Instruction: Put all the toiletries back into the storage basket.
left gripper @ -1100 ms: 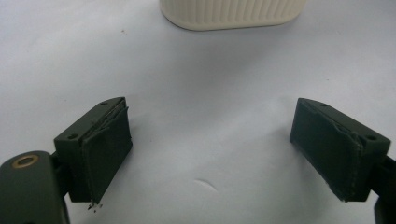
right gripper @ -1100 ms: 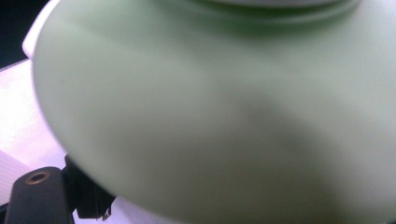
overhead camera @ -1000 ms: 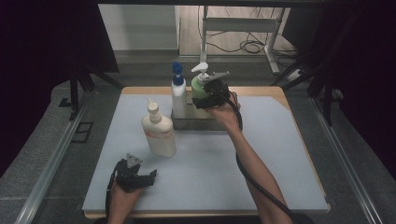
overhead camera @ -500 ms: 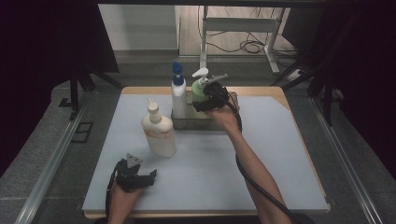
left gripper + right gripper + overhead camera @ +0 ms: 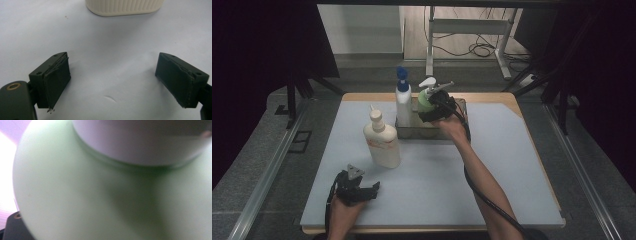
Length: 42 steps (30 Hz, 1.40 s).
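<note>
Nothing has shifted; right gripper (image 5: 432, 106) seemingly clasps green bottle (image 5: 100, 202).

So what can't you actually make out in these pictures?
- Right gripper, high view: its jaws sit behind its own body against the green bottle, so a grip can't be confirmed.
- Right gripper view: the green bottle's shoulder is too close and blurred; the jaws are hidden.
- Cream bottle: its label is too small in the high view, and the top edge of the left gripper view cuts it to its base.
- Tray: bottles hide its inside.
</note>
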Each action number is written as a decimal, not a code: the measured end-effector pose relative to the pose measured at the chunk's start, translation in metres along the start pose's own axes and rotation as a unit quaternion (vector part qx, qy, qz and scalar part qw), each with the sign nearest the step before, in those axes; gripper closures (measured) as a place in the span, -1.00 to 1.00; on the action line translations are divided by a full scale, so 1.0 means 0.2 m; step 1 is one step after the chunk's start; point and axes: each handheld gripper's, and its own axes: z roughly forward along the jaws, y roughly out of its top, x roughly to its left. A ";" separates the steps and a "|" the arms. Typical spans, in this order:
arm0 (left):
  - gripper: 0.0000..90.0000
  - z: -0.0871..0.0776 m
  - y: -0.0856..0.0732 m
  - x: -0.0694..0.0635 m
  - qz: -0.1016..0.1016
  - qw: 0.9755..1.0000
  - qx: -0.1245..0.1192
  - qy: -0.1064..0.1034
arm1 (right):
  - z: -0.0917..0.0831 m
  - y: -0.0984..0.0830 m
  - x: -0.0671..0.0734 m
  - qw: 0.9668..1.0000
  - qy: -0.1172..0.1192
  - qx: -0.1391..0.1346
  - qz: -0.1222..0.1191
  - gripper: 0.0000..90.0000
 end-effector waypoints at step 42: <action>-0.73 0.00 0.00 0.00 0.000 1.000 0.000 0.001 | 0.06 -0.07 -0.02 0.999 0.018 -0.029 0.007 -0.98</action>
